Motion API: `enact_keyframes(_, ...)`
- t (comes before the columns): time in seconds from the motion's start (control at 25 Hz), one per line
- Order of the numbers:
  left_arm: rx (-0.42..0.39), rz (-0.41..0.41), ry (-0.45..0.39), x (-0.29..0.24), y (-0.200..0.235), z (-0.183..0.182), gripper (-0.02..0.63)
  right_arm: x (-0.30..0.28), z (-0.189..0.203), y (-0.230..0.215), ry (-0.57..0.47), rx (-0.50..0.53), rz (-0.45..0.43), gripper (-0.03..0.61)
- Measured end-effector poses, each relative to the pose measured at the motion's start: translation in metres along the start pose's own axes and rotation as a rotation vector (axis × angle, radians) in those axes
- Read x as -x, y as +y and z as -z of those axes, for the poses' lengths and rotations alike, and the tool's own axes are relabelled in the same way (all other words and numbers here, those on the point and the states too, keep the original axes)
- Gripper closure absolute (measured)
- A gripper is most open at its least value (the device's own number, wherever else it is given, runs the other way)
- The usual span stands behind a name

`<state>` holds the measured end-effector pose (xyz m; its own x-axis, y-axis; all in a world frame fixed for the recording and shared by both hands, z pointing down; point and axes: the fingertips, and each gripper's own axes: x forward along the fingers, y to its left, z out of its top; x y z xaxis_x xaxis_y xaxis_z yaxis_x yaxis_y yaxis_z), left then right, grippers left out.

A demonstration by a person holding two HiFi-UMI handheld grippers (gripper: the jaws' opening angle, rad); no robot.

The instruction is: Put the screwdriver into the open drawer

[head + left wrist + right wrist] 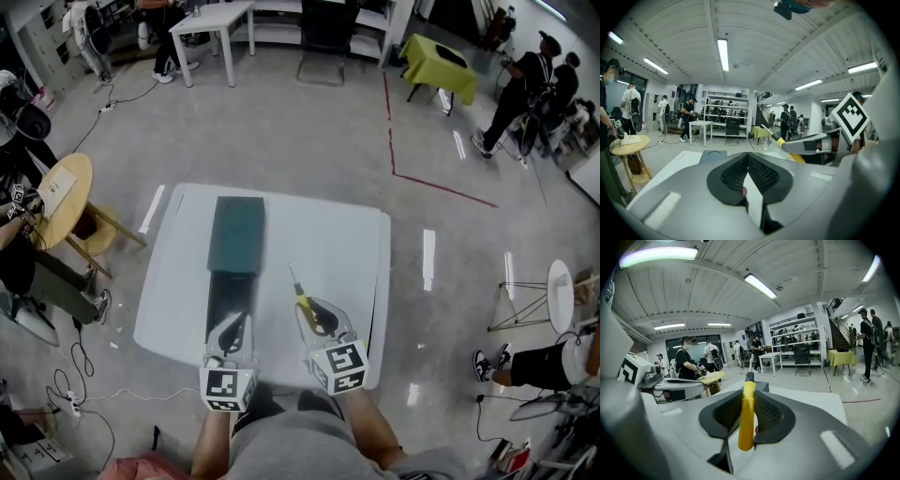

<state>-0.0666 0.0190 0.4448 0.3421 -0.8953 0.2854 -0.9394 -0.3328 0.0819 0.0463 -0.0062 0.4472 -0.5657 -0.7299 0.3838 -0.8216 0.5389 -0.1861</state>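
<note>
Half the job looked done, I'd say: the right hand-held gripper (319, 317) was pinching the slim yellow-handled screwdriver (302, 302) by its smooth plastic handle. The thin metal shaft poked forward over the flat white worktop (347, 244), just right of the long dark open drawer (230, 295) sticking out of a boxy dark green cabinet (236, 232). What remained was carrying it across and dropping it in. The left hand-held gripper (232, 330) had its ribbed black pads pressed together, empty.

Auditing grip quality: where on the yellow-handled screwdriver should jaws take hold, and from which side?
The yellow-handled screwdriver by its thick handle, from the butt end, jaws flanking it: the thin shaft points away. The right gripper holds it so.
</note>
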Motion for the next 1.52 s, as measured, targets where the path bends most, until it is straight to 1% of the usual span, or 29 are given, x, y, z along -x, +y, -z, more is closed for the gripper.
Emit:
enact_keyframes(0.32, 0.015, -0.052, 0.009, 0.018, 0.018, 0.006, 0.601, -0.011, 0.013, 0.043, 0.033, 0.025, -0.096, 0.495)
enact_keyframes(0.56, 0.025, -0.106, 0.025, 0.033, 0.043, 0.018, 0.601, -0.031, 0.022, 0.076, 0.065, 0.045, -0.169, 0.495)
enact_keyframes(0.84, 0.047, -0.147, 0.032, 0.047, 0.073, 0.022, 0.601, -0.061, 0.035, 0.105, 0.116, 0.071, -0.224, 0.495)
enact_keyframes(1.12, 0.064, -0.160, 0.043, 0.060, 0.105, 0.035, 0.601, -0.090, 0.053, 0.136, 0.164, 0.082, -0.243, 0.495)
enact_keyframes(1.28, 0.074, -0.155, 0.063, 0.063, 0.121, 0.044, 0.601, -0.105, 0.061, 0.150, 0.195, 0.061, -0.251, 0.495)
enact_keyframes(1.52, 0.085, -0.129, 0.094, 0.061, 0.143, 0.062, 0.601, -0.130, 0.080, 0.163, 0.243, 0.043, -0.234, 0.494)
